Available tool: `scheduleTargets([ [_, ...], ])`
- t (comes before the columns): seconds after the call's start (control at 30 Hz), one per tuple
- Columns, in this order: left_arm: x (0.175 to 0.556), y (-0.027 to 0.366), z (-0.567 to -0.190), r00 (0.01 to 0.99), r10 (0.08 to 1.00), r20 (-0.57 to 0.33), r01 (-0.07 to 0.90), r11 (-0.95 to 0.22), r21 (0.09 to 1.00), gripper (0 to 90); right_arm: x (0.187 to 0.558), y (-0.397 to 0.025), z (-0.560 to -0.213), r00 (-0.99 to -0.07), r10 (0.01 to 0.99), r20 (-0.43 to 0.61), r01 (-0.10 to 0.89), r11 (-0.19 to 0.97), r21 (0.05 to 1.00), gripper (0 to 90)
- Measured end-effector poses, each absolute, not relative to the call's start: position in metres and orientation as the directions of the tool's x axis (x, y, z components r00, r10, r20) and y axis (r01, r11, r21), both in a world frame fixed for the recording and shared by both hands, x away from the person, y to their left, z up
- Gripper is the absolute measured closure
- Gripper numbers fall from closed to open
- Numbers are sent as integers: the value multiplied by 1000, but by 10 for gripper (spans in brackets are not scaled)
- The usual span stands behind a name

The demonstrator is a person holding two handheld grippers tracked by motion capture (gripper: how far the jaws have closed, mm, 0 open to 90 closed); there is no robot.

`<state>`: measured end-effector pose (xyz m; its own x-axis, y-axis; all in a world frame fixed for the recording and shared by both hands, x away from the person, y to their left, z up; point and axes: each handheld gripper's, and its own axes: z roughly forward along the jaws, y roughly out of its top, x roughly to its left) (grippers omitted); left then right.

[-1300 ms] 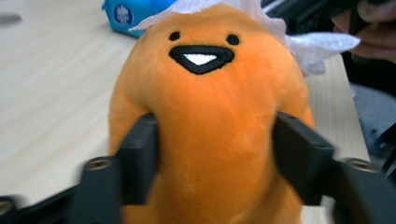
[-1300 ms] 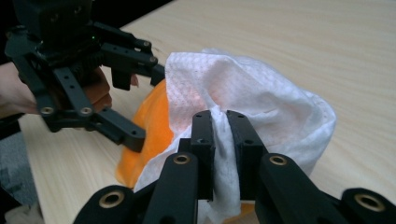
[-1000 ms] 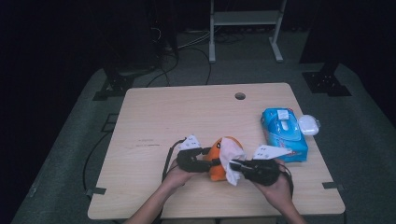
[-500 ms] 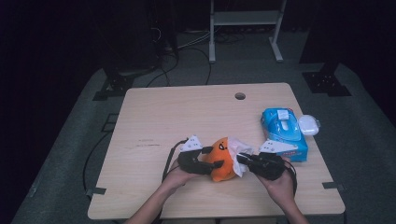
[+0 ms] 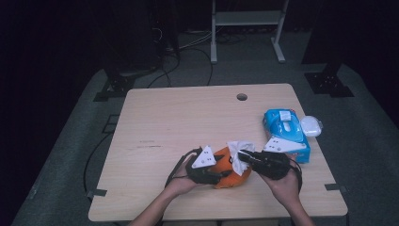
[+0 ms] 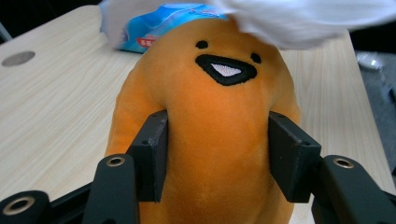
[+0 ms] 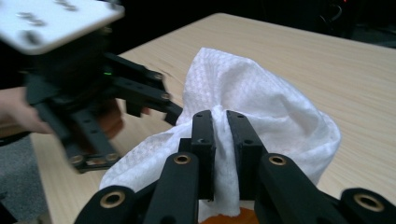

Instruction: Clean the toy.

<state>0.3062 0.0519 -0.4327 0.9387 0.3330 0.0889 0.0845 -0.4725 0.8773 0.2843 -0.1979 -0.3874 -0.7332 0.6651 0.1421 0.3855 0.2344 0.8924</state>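
At the table's near edge, left gripper (image 5: 221, 173) fingers clamp orange plush (image 6: 219, 140), right gripper (image 7: 219, 140) pinching white wipe (image 7: 261, 107), now raised onto its top.

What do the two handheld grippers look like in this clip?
Both the left gripper and right gripper are black with two flat rectangular jaw pads, brass-coloured pivot rivets, a pale three-cornered top plate with dark dots, and a black trailing cable. The person's forearms are bare, no sleeves.

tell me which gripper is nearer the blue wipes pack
Right. The right gripper, shut on the white wipe, sits just beside the blue wipes pack. The left gripper grips the orange plush toy farther off, on the toy's far side.
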Motion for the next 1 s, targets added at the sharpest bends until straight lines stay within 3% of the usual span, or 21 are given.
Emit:
scheduleTargets([
  [0.17,309,53,-433,941,335,57,106,-450,886,413,294,-221,-404,-674,708,211,475,197,857,814],
  [0.33,321,51,-432,933,361,5,158,-422,892,101,296,-224,-407,-690,685,234,508,228,830,814],
  [0.57,331,39,-443,949,315,-18,164,-441,882,79,299,-223,-413,-682,695,228,540,268,798,816],
  [0.67,331,35,-447,949,314,-13,156,-436,886,177,298,-226,-418,-672,706,223,549,274,790,817],
  [0.73,328,33,-445,945,327,14,141,-446,884,348,298,-229,-419,-663,717,216,552,273,788,816],
  [0.8,327,32,-439,946,324,29,131,-461,878,458,298,-233,-420,-653,723,227,554,251,794,814],
  [1.0,327,37,-421,942,330,62,106,-465,879,498,295,-244,-411,-636,725,265,525,155,837,818],
])
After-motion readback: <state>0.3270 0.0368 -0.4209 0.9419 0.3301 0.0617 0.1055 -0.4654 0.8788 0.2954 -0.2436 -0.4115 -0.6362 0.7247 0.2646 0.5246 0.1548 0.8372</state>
